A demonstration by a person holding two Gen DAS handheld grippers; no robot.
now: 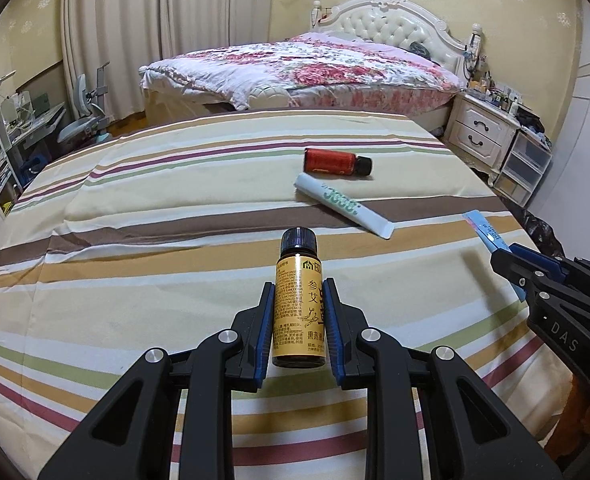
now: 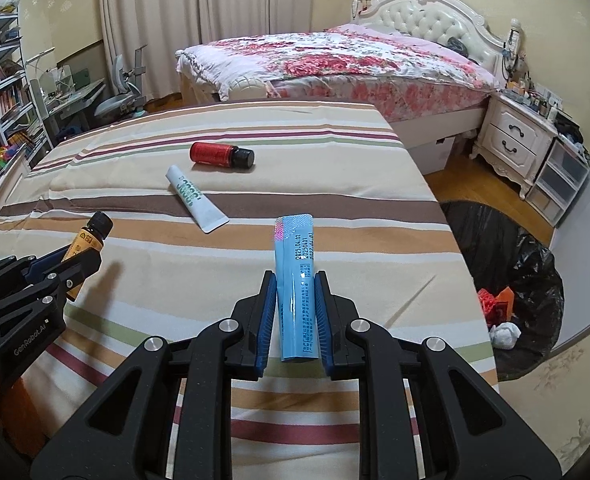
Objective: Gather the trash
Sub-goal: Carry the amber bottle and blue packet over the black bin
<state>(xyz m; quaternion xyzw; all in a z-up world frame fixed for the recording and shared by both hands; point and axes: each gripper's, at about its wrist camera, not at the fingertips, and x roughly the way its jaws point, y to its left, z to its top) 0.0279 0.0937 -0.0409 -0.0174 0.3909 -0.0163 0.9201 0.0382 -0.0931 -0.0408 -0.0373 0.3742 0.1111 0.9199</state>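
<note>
**Both grippers loaded, bin run next**

While the yellow-label bottle (image 1: 297, 312) is sitting clamped upright betw. the blue pads of the left gripper (image 1: 298, 292), it's hanging clear above the striped table (image 1: 135, 240). The right gripper (image 2: 295, 284), just right of it, is pinching a blue sachet (image 2: 297, 292) w/ its jaws closed down nearly flat on the thin pack, also off the cloth.

Taking the striped table as landmark: a white tube (image 1: 343, 204) and a red-label bottle (image 1: 335, 162) are still lying on it toward the far side, close together but apart, not yet collected. Off the table's right edge, on the floor, a black trash bag (image 2: 535, 280) is standing open w/ some rubbish already inside.

Judging by this, the step in hand is carry-to-bin: both picks are done, drop isn't. Next move prob. calls for swinging both grippers right past the table edge, getting over the bag mouth, then opening. The bottle is hard and slick, so it needs a firm hold till it's over the bag.
</note>
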